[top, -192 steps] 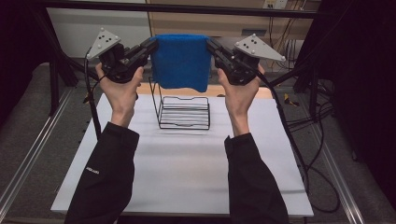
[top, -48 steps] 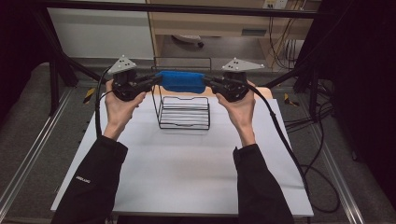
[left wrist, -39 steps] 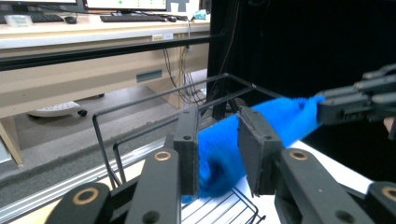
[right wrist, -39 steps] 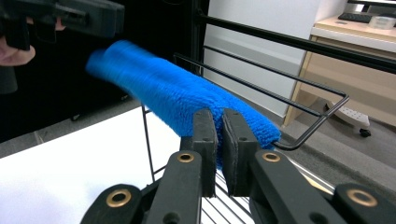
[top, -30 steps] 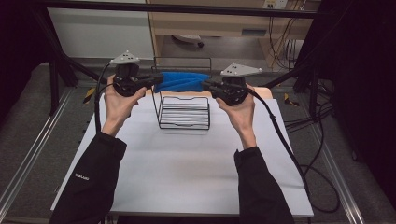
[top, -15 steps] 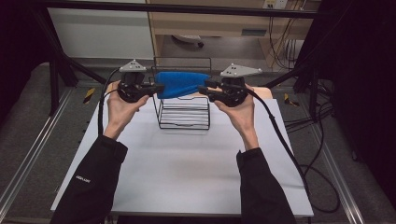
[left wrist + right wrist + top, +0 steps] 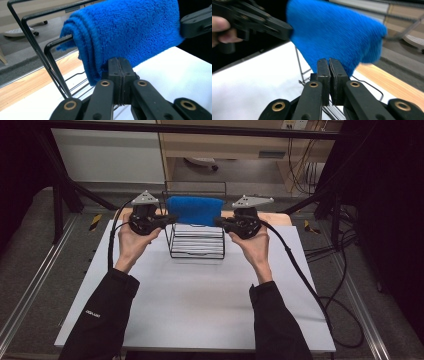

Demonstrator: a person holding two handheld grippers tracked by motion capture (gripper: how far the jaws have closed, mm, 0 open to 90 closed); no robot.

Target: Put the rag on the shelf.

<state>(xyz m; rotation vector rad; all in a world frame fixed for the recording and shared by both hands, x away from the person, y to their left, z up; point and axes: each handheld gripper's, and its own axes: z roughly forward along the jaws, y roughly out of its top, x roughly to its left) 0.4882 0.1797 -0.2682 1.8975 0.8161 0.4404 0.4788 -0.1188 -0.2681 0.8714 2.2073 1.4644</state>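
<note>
A folded blue towel [image 7: 195, 210] hangs level over the top of a black wire rack [image 7: 196, 245] at the far middle of the white table. My left gripper [image 7: 171, 218] is shut on the towel's left end, my right gripper [image 7: 219, 222] on its right end. In the left gripper view the towel [image 7: 130, 32] drapes in layers over a rack wire [image 7: 53, 45], with the left gripper [image 7: 119, 66] pinched at its lower edge. Along the right gripper view, the right gripper [image 7: 329, 66] is closed under the towel [image 7: 337, 32]; the left gripper [image 7: 284, 29] holds the far end.
The white table top [image 7: 200, 305] reaches from the rack to the near edge. A wooden strip [image 7: 280, 218] runs behind the rack. Cables [image 7: 330, 310] trail off the right side. Metal frame rails [image 7: 30, 285] flank the table.
The towel, first held up spread, has come down over the rack. In the last half second both grippers have levelled it, with the left end slightly lower than before.
</note>
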